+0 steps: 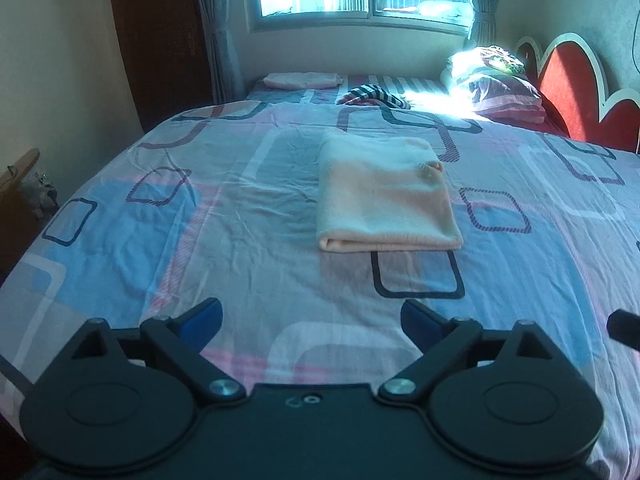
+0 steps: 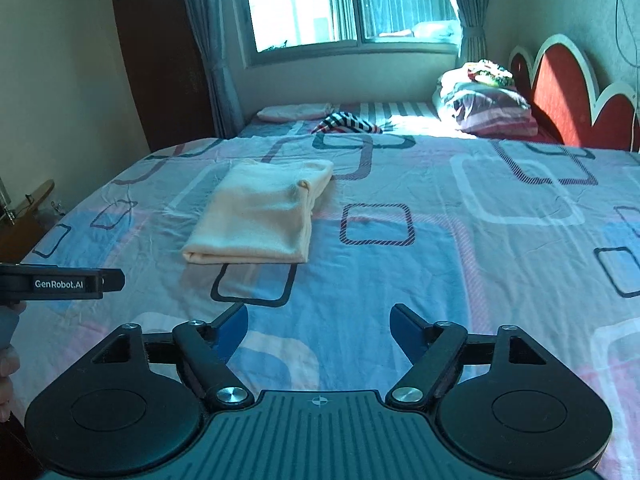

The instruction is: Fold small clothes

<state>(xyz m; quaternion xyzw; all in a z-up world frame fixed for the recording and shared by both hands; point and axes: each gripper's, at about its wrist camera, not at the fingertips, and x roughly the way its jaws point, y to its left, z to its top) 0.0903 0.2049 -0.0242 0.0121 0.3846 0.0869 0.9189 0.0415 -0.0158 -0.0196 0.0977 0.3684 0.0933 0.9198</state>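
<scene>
A pale peach garment (image 1: pixel 386 196) lies folded into a flat rectangle on the patterned bedsheet (image 1: pixel 200 240). It shows in the right wrist view too, as the folded garment (image 2: pixel 260 216) left of centre. My left gripper (image 1: pixel 311 316) hovers open well short of it, nothing between its blue pads. My right gripper (image 2: pixel 319 326) is likewise open and empty, off to the garment's right. The left gripper's side, marked GenRobot.AI (image 2: pixel 60 283), pokes in at the left edge of the right wrist view.
At the far side of the bed lie a pink folded cloth (image 1: pixel 302 80), a striped garment (image 1: pixel 372 96) and a stack of pillows and bedding (image 1: pixel 500 80). A red scalloped headboard (image 1: pixel 568 88) stands on the right; a dark wardrobe (image 1: pixel 160 40) on the left.
</scene>
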